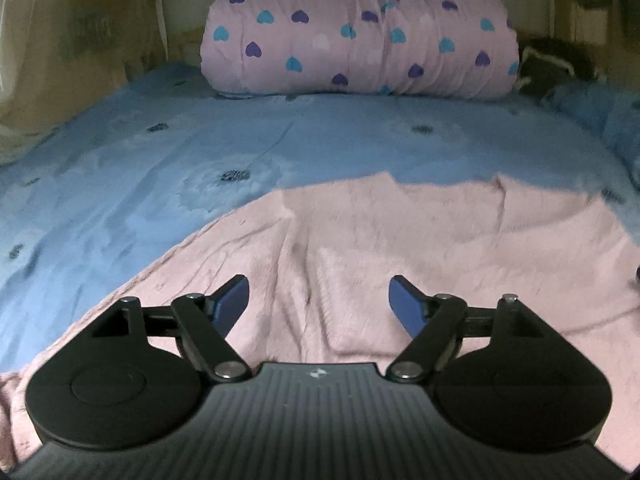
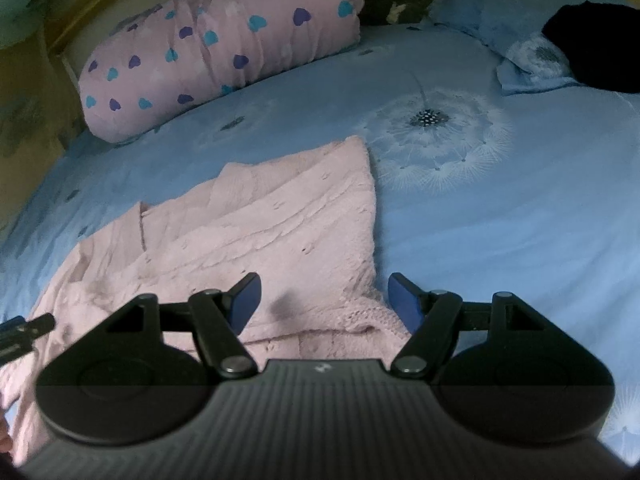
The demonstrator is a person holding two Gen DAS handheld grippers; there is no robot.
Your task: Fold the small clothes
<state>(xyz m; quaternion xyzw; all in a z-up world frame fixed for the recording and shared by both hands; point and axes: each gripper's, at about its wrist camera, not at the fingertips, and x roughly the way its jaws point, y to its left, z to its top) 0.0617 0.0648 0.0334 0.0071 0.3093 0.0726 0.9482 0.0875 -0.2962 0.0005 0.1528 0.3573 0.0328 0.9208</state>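
A pale pink knitted garment (image 1: 400, 240) lies spread on the blue bedsheet (image 1: 160, 152). It also shows in the right wrist view (image 2: 260, 216), partly folded, with a straight right edge. My left gripper (image 1: 319, 304) is open and empty, hovering low over the garment's near part. My right gripper (image 2: 324, 300) is open and empty, above the garment's near right corner, its right finger over the sheet (image 2: 500, 220). The tip of the left gripper (image 2: 24, 330) shows at the left edge of the right wrist view.
A rolled pink quilt with heart print (image 1: 356, 36) lies across the head of the bed. A blue pillow (image 2: 508, 12) with a black item (image 2: 596, 48) on it sits at the far right. A dark fuzzy thing (image 1: 548, 64) lies beside the quilt.
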